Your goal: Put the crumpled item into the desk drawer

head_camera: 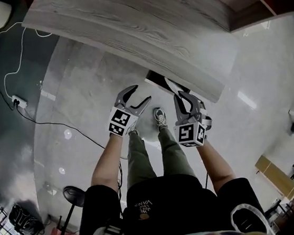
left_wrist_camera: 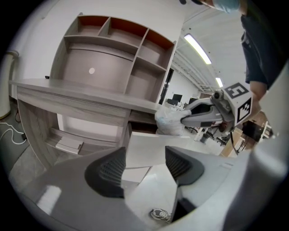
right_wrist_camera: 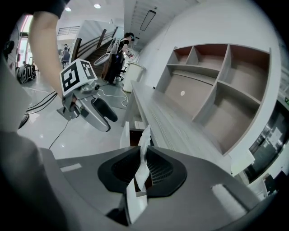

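The crumpled item (left_wrist_camera: 168, 122) is a white, plastic-looking wad, and a thin fold of the crumpled item (right_wrist_camera: 143, 146) runs up between the pads of my right gripper (right_wrist_camera: 143, 168), which is shut on it. In the head view the right gripper (head_camera: 184, 98) hangs just in front of the open desk drawer (head_camera: 159, 81), and the wad is hidden there. The drawer's white front (left_wrist_camera: 146, 146) shows through the jaws of my left gripper (left_wrist_camera: 145, 162), which stands wide open with nothing between its pads. That left gripper (head_camera: 141, 93) is to the left of the drawer.
The wood-grain desk top (head_camera: 124, 21) overhangs the drawer, and a shelf unit (left_wrist_camera: 113, 54) stands on it. A power strip with a white cable (head_camera: 17, 101) lies on the floor at left. The person's shoe (head_camera: 160, 118) is below the drawer. A dark stand (head_camera: 74, 195) is at lower left.
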A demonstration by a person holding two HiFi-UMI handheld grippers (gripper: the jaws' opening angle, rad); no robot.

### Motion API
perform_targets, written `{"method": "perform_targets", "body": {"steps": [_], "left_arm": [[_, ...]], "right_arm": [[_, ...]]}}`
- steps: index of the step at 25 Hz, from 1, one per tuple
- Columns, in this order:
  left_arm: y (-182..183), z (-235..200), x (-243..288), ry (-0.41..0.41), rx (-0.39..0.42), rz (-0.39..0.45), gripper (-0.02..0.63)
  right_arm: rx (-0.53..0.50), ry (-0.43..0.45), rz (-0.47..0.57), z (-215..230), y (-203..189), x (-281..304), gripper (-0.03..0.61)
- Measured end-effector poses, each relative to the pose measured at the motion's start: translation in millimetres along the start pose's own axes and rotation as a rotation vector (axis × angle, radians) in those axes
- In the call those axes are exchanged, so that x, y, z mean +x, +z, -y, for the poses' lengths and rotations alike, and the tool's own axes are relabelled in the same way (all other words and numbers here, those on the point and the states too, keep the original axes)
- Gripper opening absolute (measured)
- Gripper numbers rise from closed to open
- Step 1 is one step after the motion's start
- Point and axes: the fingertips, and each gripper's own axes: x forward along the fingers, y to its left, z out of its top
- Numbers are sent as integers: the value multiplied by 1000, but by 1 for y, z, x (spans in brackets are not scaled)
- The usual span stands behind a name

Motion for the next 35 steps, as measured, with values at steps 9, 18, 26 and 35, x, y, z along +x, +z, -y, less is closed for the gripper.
{"method": "perform_targets", "body": {"steps": [9, 18, 26, 35], "left_arm": [[2, 5, 18, -60, 9, -22, 299], [3, 4, 30, -116, 66, -42, 300], [-1, 3, 32, -156, 88, -60, 301], [-2, 3, 32, -180, 79, -62, 301]], "right_arm": [[43, -15, -34, -4, -9, 15, 43], [74, -50, -76, 4, -17, 31, 43], [128, -82, -108, -2, -19, 42, 43], [303, -96, -68, -7, -6, 53, 54]]}}
